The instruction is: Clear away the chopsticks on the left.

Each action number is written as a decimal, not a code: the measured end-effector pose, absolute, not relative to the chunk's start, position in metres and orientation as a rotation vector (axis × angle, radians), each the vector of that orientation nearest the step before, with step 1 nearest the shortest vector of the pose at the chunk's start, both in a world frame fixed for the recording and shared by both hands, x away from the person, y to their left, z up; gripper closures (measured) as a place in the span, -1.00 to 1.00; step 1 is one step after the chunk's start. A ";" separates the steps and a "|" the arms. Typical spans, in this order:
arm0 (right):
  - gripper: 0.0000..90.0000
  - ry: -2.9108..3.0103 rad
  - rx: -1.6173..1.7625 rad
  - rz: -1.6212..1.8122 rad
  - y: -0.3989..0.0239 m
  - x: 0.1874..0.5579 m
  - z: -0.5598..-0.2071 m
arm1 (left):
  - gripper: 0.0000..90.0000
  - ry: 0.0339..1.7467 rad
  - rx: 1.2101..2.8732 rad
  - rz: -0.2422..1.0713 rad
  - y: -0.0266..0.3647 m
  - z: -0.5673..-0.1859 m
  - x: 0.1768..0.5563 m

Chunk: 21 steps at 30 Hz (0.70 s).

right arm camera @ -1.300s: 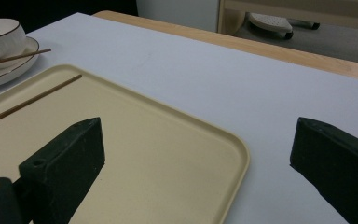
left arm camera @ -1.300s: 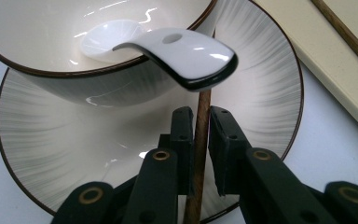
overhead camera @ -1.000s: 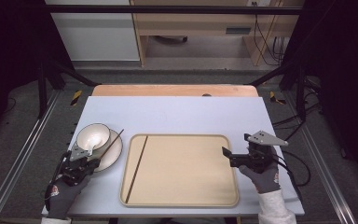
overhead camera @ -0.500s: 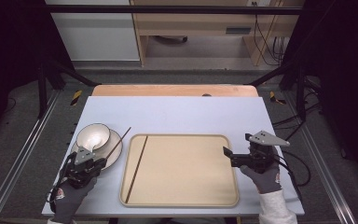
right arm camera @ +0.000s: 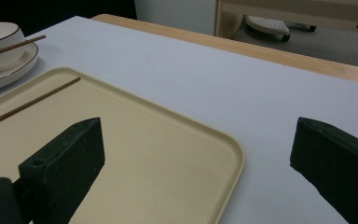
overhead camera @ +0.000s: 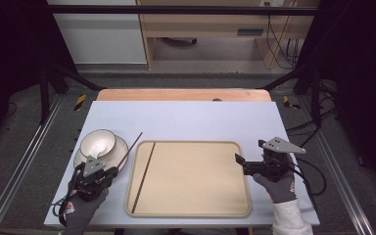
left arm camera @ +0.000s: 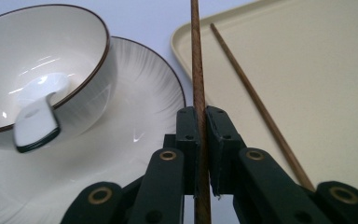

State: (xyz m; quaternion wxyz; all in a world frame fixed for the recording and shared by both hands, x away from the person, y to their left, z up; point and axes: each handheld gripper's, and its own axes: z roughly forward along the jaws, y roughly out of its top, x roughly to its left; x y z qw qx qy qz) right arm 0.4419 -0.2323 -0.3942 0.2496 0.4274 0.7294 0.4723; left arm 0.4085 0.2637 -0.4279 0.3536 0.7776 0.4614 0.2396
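Observation:
My left gripper (overhead camera: 110, 171) (left arm camera: 200, 135) is shut on a thin brown chopstick (overhead camera: 130, 148) (left arm camera: 196, 56), which points up and right over the plate's edge toward the tray's left rim. A second chopstick (overhead camera: 144, 175) (left arm camera: 256, 105) (right arm camera: 28, 105) lies inside the beige tray (overhead camera: 196, 211) (left arm camera: 317, 51) (right arm camera: 177, 154) along its left side. My right gripper (overhead camera: 241, 164) (right arm camera: 200, 144) is open at the tray's right rim, with nothing between its jaws.
A white bowl (overhead camera: 98, 141) (left arm camera: 51, 46) with a white spoon (left arm camera: 37, 119) in it sits on a white plate (overhead camera: 122, 149) (left arm camera: 140, 121), left of the tray. The light table (overhead camera: 200, 117) has a wooden strip (overhead camera: 181, 94) at its far edge.
My left gripper has moved to the right, toward the tray, carrying the chopstick with it. The right gripper has stayed where it was.

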 end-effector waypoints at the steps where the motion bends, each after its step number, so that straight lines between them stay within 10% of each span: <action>1: -0.93 1.986 1.164 1.287 -0.232 0.442 -0.394 | 0.86 1.196 1.993 0.620 0.257 -0.429 0.406; 21: -0.93 1.979 1.165 1.294 -0.232 0.440 -0.393 | 0.86 1.240 1.877 0.654 0.219 -0.430 0.393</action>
